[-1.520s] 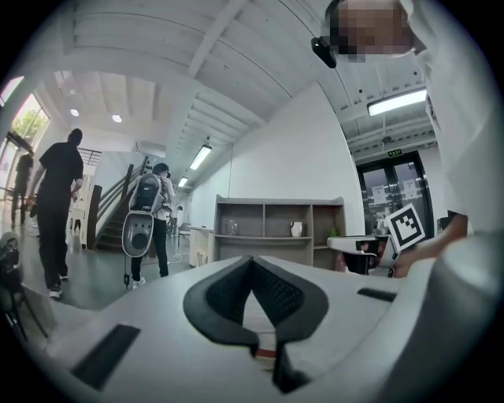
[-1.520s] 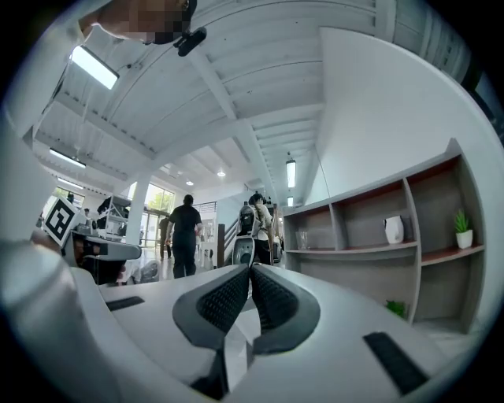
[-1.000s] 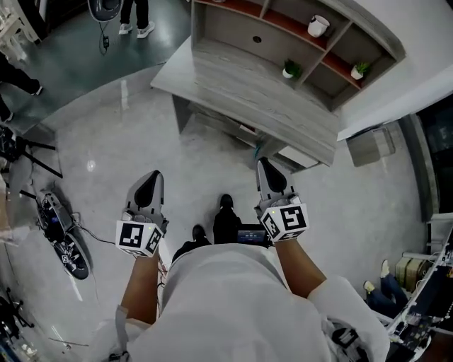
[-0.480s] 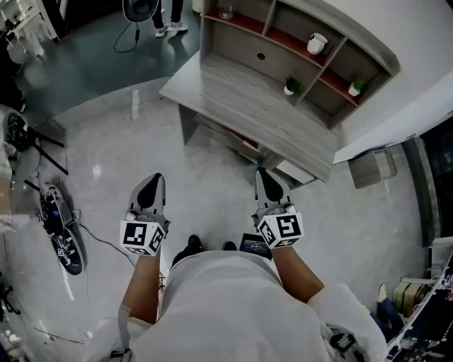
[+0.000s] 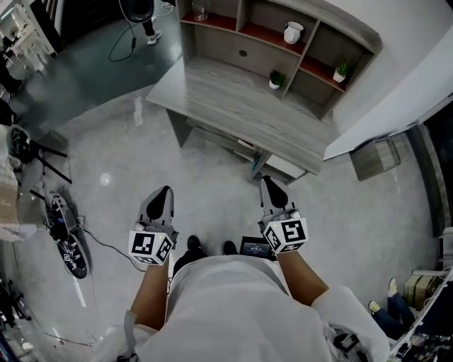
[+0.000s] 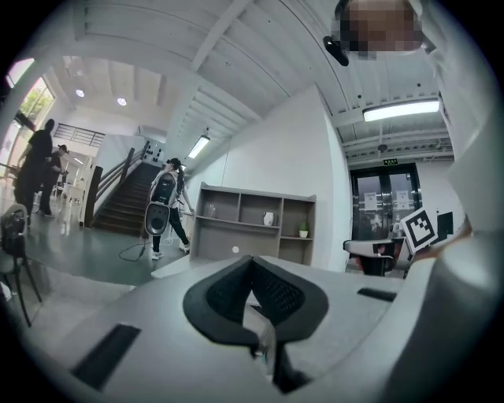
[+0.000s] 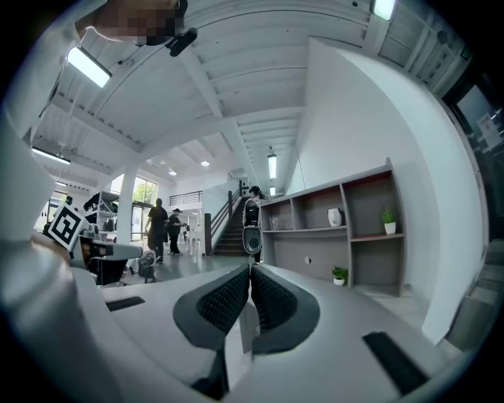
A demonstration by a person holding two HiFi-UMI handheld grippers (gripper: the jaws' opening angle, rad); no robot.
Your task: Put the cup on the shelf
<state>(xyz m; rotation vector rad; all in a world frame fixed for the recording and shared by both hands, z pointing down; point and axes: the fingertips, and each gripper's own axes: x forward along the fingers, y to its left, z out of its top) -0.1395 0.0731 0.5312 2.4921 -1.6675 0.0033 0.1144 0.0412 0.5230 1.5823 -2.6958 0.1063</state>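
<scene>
A white cup stands on the upper board of the grey shelf unit, in its middle compartment; the same cup shows small and far off in both gripper views. My left gripper and right gripper hang side by side over the floor, well short of the desk. Both sets of jaws are pressed together with nothing between them. Neither gripper touches any object.
Two small potted plants sit on the shelf unit and a glass at its left end. Cables and a tripod lie on the floor at left. A person walks near the stairs. A grey box stands at right.
The view has shifted; the desk and shelf now sit slightly higher and further left. Both grippers stay shut and have dropped a little lower in the head view.
</scene>
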